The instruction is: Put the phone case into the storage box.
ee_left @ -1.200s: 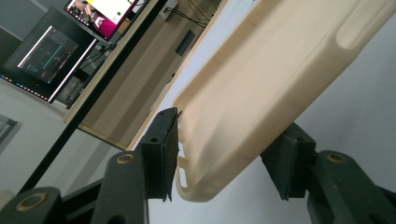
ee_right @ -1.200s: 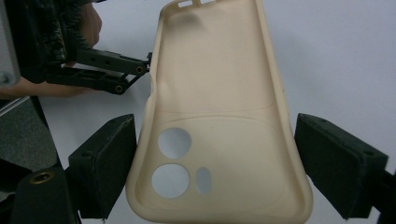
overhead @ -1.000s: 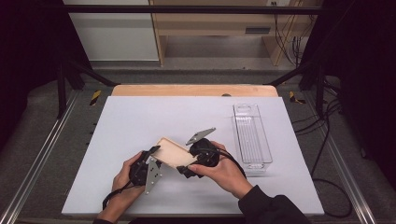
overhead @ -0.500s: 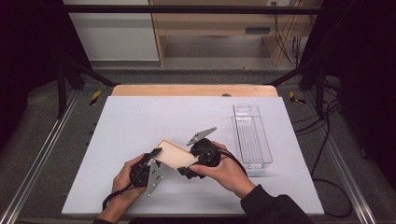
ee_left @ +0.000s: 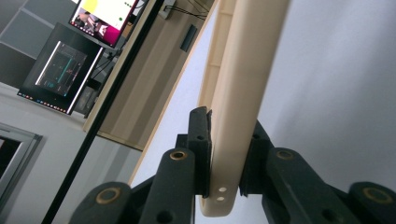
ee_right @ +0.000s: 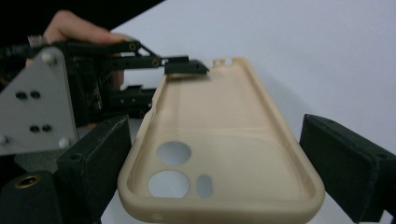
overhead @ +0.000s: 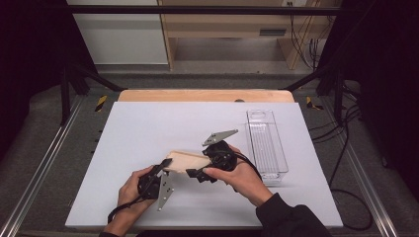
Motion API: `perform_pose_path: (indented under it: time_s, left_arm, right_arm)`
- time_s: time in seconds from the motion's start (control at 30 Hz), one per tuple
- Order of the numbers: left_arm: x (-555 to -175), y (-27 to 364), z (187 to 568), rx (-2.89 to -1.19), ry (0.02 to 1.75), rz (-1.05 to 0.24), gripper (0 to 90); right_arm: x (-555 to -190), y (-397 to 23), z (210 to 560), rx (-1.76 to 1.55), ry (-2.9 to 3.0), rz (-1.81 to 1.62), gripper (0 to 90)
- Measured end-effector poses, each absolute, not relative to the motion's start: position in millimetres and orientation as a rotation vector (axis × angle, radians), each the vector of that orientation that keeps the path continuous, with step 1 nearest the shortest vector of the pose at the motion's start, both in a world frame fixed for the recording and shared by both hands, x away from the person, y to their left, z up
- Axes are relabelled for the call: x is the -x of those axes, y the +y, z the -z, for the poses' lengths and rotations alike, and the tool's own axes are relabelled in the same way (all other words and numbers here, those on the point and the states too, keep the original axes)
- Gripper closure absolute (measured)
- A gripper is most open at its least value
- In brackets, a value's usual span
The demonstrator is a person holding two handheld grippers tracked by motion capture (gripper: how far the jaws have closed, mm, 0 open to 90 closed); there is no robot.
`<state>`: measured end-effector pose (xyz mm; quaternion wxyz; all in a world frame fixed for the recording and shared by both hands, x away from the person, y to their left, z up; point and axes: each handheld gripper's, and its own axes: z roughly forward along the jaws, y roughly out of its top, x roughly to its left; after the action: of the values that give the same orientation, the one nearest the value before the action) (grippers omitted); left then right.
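Observation:
A beige phone case [overhead: 185, 160] hangs just above the white table [overhead: 148, 123], near the front middle. My left gripper [overhead: 164, 167] is shut on one short end of it; in the left gripper view both pads pinch the case's rim [ee_left: 231, 116], with the gripper [ee_left: 225, 154] at its lower end. My right gripper [overhead: 196, 174] stands open around the opposite end. In the right gripper view the case [ee_right: 219, 121] lies open side up with its camera holes nearest, between the spread jaws of that gripper [ee_right: 218, 151]. The left gripper [ee_right: 163, 84] grips the far end there.
A clear plastic tray [overhead: 267, 143] lies lengthwise on the right part of the table, close to the right hand. A wooden board [overhead: 205, 95] borders the far edge. Black frame posts stand at both sides, and cables run on the floor at right.
Both hands and the case have shifted only slightly. The left gripper keeps its hold and the right gripper stays open at the other end.

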<state>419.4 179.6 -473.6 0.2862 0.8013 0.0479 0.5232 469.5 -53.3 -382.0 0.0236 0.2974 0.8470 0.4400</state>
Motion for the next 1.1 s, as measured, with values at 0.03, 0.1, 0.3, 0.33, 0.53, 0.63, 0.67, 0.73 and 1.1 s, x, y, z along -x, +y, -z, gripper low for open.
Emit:
perform_pose_path:
  time_s: [0.03,0.1,0.3,0.33,0.53,0.63,0.67,0.73,1.1]
  left_arm:
    - [-419.1,180.1,472.4,-2.138,0.133,-1.401,79.3]
    - [-418.7,181.5,469.6,-2.128,0.150,-1.403,79.5]
    - [-420.6,187.5,465.7,-2.097,0.223,-1.374,79.6]
    - [-421.1,188.9,465.1,-2.094,0.236,-1.368,79.6]
    - [-423.7,197.9,461.7,-2.063,0.351,-1.319,79.6]
    - [-424.8,202.5,459.9,-2.044,0.438,-1.261,79.6]
    - [-425.1,204.2,459.4,-2.038,0.464,-1.238,79.6]
    - [-425.3,207.6,458.0,-2.014,0.519,-1.189,79.6]
    - [-419.9,223.6,448.9,-1.817,0.767,-0.787,79.7]
  right_arm:
    - [-470.1,-53.5,380.8,-0.919,2.605,-1.386,10.4]
    - [-471.5,-54.0,377.7,-0.912,2.550,-1.467,10.0]
    - [-472.1,-57.2,373.9,-0.919,2.445,-1.590,7.1]
    - [-469.7,-59.6,371.3,-0.897,2.396,-1.617,6.0]
    - [-461.6,-68.4,365.3,-0.875,2.253,-1.674,4.9]
    - [-459.3,-71.0,365.0,-0.875,2.222,-1.695,4.6]
    - [-457.8,-72.3,365.2,-0.876,2.204,-1.701,4.4]
    - [-454.2,-74.5,366.8,-0.885,2.168,-1.712,4.1]
    - [-439.4,-72.2,378.0,-0.976,2.015,-1.721,3.7]
